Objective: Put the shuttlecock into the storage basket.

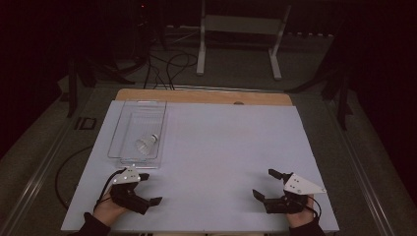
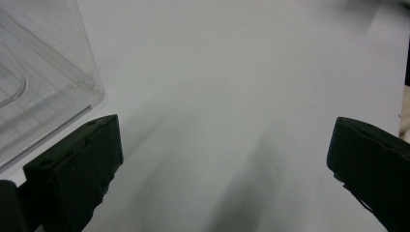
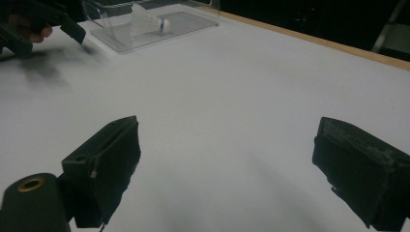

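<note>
Both claws rest at the near edge of the white tabletop [image 1: 221,147], well apart. The left claw [image 1: 147,189] stands wide and empty, just beside the clear tray [image 1: 114,142]. The right claw [image 1: 265,183] likewise stands wide, holding nothing. A white shuttlecock [image 1: 146,143] lies inside the tray.

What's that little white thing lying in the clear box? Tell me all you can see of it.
It is a shuttlecock: a white feathered skirt flaring from a small rounded white head, with a thin dark band near the head. It lies on its side on the floor of the clear plastic tray, toward the tray's near end, head pointing away from the person. Nothing but the tray touches it; both grippers are well clear.
</note>
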